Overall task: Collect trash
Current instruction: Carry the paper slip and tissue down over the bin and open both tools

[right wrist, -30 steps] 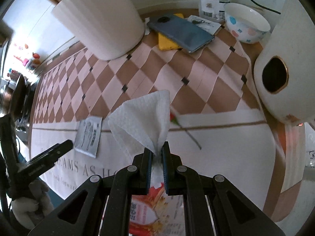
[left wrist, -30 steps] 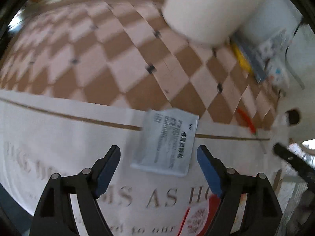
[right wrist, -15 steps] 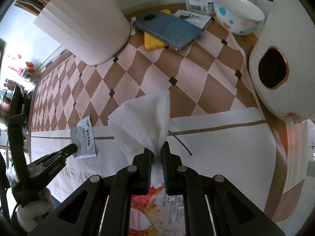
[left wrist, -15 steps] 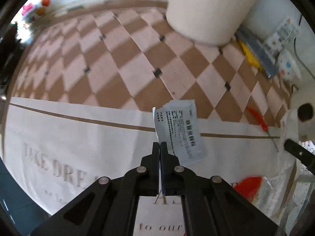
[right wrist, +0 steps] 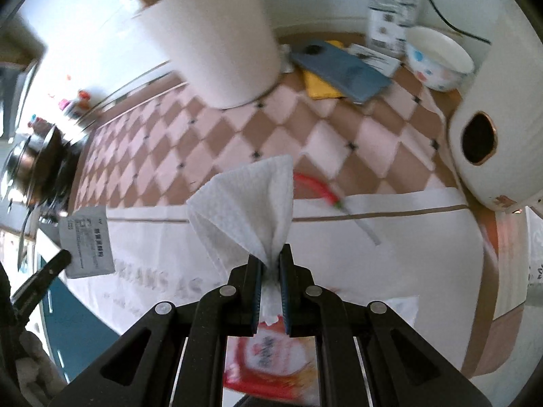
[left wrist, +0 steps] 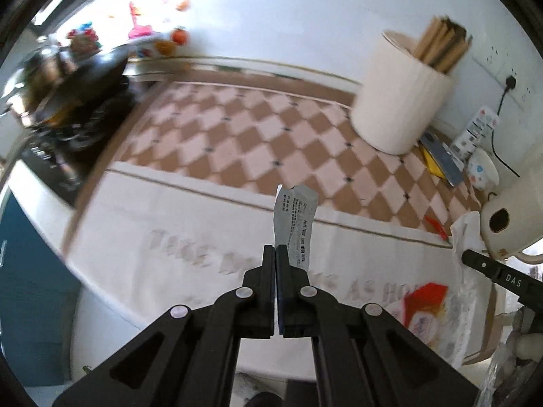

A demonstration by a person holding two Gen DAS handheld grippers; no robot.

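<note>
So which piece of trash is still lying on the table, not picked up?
The red-tipped stick, lying on the tablecloth. The printed packet is in the left gripper, the white tissue in the right gripper.

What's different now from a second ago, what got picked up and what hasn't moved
The left gripper, open around the grey sachet a second ago, closed on it and lifted it off the tablecloth. The right gripper stays shut on the white tissue. The red chili lies where it was.

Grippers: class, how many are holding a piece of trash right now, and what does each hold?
2. The left gripper pinches a printed sachet; the right gripper pinches a white tissue.
</note>
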